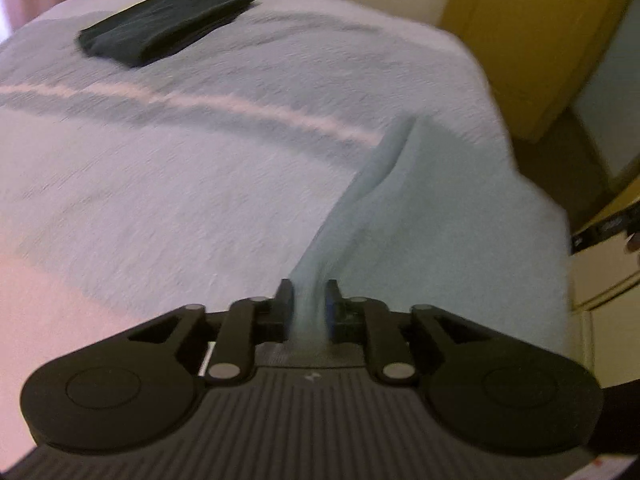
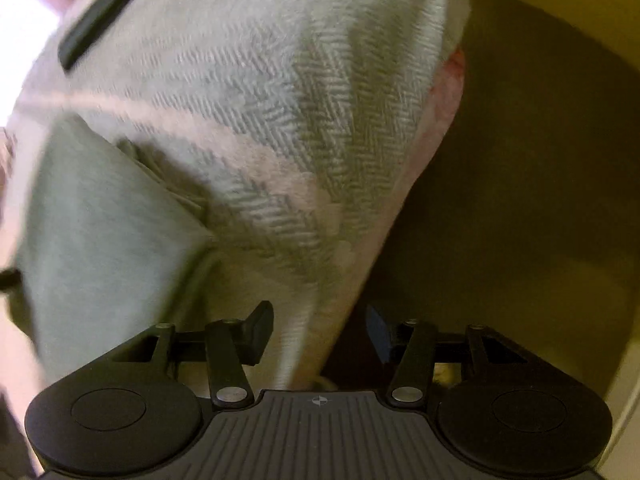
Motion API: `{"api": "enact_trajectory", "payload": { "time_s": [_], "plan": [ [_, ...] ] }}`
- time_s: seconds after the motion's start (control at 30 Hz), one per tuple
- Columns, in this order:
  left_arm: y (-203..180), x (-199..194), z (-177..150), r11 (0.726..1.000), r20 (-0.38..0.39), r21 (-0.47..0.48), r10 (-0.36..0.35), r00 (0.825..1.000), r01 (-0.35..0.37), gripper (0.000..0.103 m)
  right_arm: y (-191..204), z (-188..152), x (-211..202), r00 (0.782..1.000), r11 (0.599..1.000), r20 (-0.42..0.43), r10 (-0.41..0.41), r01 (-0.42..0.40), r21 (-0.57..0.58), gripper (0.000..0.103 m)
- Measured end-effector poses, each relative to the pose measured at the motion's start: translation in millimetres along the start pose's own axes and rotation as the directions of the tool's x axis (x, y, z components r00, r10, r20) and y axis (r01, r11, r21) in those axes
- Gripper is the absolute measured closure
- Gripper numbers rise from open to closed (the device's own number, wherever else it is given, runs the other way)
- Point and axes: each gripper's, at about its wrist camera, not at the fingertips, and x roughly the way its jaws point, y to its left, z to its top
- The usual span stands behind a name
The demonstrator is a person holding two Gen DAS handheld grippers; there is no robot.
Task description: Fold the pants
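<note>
Your work surface is a bed under a herringbone blanket (image 1: 168,184) with a pale stripe. The light green pants (image 1: 404,208) lie on it near the right edge, one ridge of cloth pinched between the narrow jaws of your left gripper (image 1: 309,304). Your right gripper (image 2: 320,334) hangs wide with nothing between its fingers, over the blanket's edge. Dark folded pants (image 1: 168,22) rest at the far side.

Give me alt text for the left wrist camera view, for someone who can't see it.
The left hand-held gripper is shut on a ridge of pale blue-green pants fabric, which stretches away across a bed covered by a light woven blanket. A dark folded garment lies flat on the far side of the bed, and a yellow cabinet stands beyond the right edge.
</note>
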Motion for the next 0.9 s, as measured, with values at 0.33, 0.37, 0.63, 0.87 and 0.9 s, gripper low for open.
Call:
{"api": "enact_trajectory", "payload": {
  "time_s": [0.33,0.37,0.63,0.87,0.9],
  "plan": [
    [-32.3,68.6,54.6,0.952,-0.122,0.274,-0.107,0.987,0.137,0.098,-9.8,-23.9,-12.2,0.997,0.985,0.057,-0.058,0.048,0.168,0.054],
    [-36.1,68.8,55.0,0.946,-0.114,0.301,-0.091,0.989,0.121,0.098,-13.5,-27.5,-14.1,0.996,0.981,0.061,-0.064,0.052,0.186,0.054],
    [-24.2,59.7,45.6,0.977,-0.048,0.210,-0.021,0.999,0.030,0.096,-8.9,-43.6,-13.7,0.994,0.971,0.098,-0.041,0.017,0.240,0.054],
    [-49.0,54.8,86.9,0.961,0.105,0.244,-0.162,0.981,0.133,0.090,-6.5,-46.1,-20.9,0.989,0.968,0.132,-0.071,0.036,0.249,0.054],
    [-55.6,61.5,90.8,0.954,0.103,0.274,-0.153,0.983,0.120,0.090,-5.4,-45.4,-24.7,0.986,0.970,0.148,-0.071,0.034,0.241,0.054]
  ]
}}
